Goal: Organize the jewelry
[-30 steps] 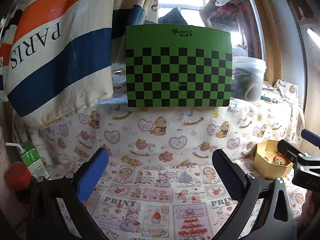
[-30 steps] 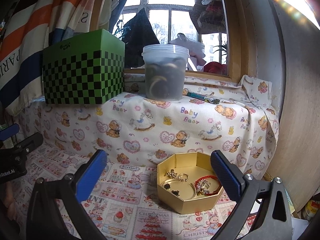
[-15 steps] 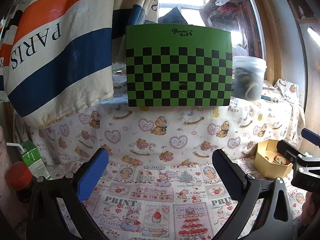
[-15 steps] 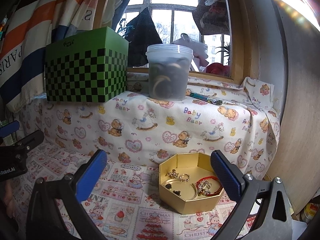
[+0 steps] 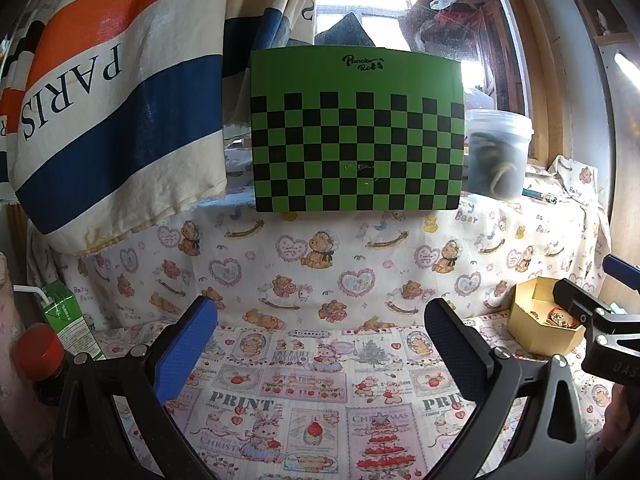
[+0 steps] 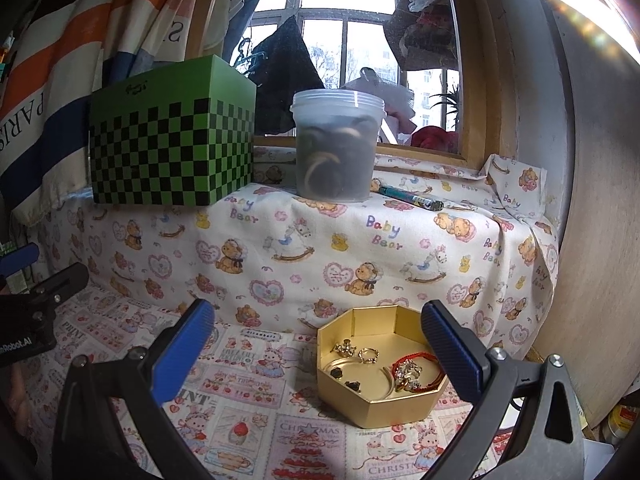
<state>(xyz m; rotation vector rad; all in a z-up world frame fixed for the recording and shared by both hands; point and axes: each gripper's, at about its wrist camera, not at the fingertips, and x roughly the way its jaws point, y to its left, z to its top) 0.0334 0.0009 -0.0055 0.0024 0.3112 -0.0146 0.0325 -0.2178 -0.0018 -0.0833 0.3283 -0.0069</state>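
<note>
A gold hexagonal box (image 6: 362,400) sits on the patterned cloth and holds several pieces of jewelry: a red cord bracelet with a charm (image 6: 416,368), a ring (image 6: 368,355), a gold bangle and small earrings. My right gripper (image 6: 316,344) is open and empty, just in front of the box. The box also shows at the far right of the left wrist view (image 5: 536,328), partly behind the right gripper's finger. My left gripper (image 5: 320,344) is open and empty over the cloth, to the left of the box.
A green checkered box (image 5: 356,132) and a lidded plastic tub (image 6: 336,144) stand on the raised ledge, with a pen (image 6: 412,198) beside the tub. A green juice carton (image 5: 64,316) and a red-capped bottle (image 5: 38,352) stand at the left. A wooden wall is at the right.
The right gripper has shifted slightly, so the gold box sits a little further left and nearer in its view. The left gripper is nearly still.
</note>
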